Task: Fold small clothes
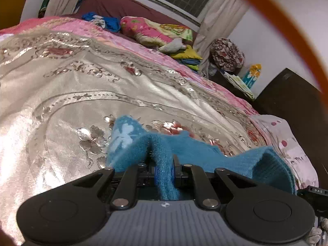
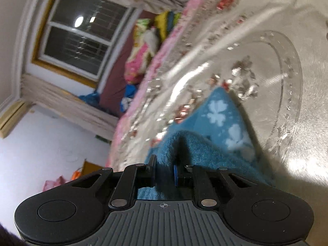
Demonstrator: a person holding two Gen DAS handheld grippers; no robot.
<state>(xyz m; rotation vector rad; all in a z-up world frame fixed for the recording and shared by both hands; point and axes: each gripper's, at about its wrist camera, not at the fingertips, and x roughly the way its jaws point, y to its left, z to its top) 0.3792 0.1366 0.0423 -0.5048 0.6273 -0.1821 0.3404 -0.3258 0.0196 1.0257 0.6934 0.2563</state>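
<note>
- The small teal-blue fleece garment with pale flower prints (image 1: pixel 131 141) is lifted just above the bed, stretched between the two grippers, and its free part droops toward the cover.
- The left gripper (image 1: pixel 164 164) has its black jaws clamped tight on a bunched fold of that fleece, which rises in a ridge between the pads.
- The right gripper (image 2: pixel 165 168) is likewise pinched onto another fold of the same garment (image 2: pixel 221 121); the printed side hangs away past its fingers.
- Beneath lies the shiny silver-beige bedspread with embossed flowers and a pink border (image 1: pixel 67 78).
- Farther up the bed sit a pink and yellow floral pillow (image 1: pixel 151 30) and a crumpled blue cloth (image 1: pixel 108 21).
- A barred window with cream curtains (image 2: pixel 80 39) is behind; the right wrist view is blurred, so its finer detail may be off.
- An orange cable (image 1: pixel 287 26) arcs across the left wrist view.
</note>
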